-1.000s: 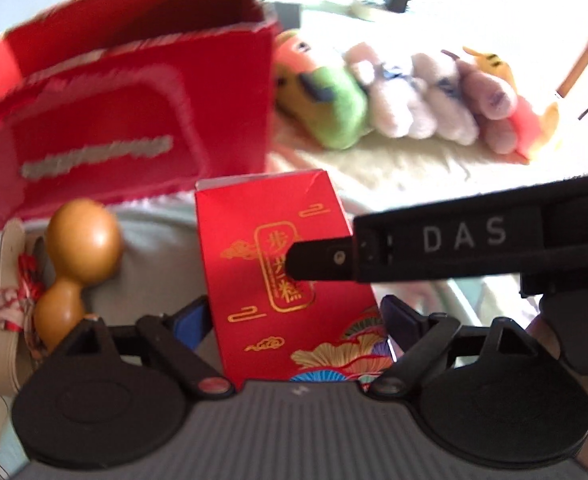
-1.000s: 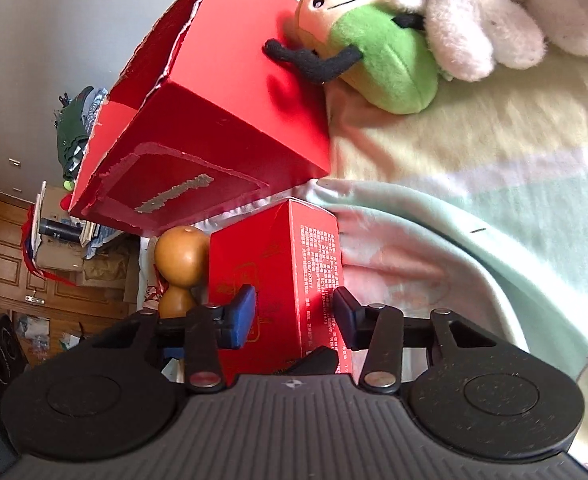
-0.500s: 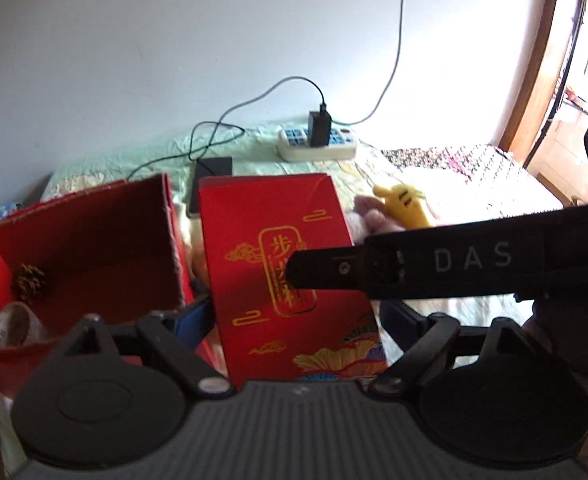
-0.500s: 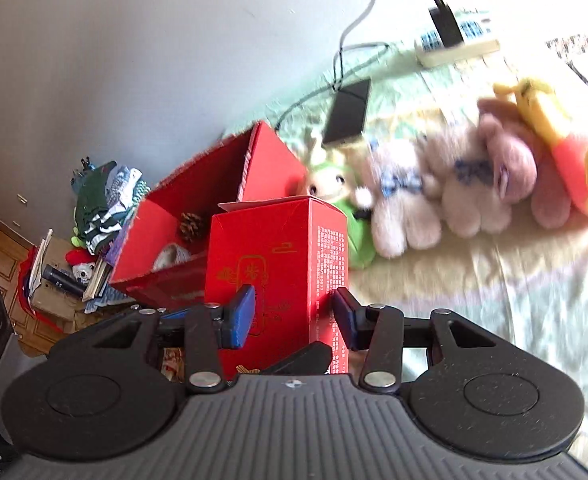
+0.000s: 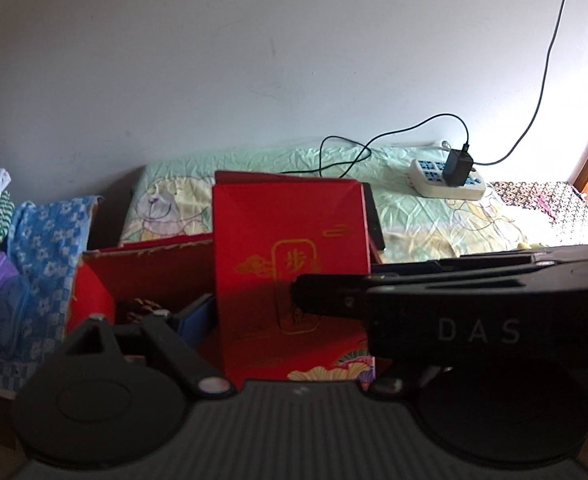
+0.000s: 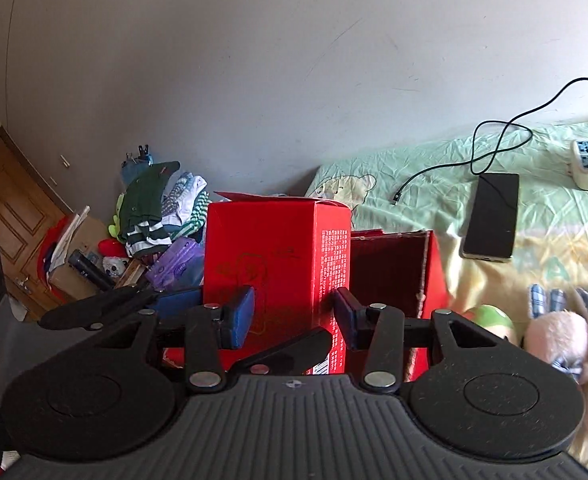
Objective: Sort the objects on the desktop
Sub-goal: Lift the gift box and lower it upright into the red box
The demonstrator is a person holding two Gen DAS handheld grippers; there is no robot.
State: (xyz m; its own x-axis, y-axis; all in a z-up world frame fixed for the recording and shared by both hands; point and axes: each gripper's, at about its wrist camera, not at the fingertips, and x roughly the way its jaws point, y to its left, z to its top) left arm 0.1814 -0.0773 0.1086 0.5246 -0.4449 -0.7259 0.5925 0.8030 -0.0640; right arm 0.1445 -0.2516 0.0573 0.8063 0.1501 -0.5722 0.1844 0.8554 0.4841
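Glossy rectangular red carton (image 6: 277,264) lifted above open red box (image 6: 394,264).

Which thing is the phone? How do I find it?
Look at the green sheet on the bed by the wall. The phone lies flat there, right of the open red box. It is the only thin black slab, beside a loose black cable.
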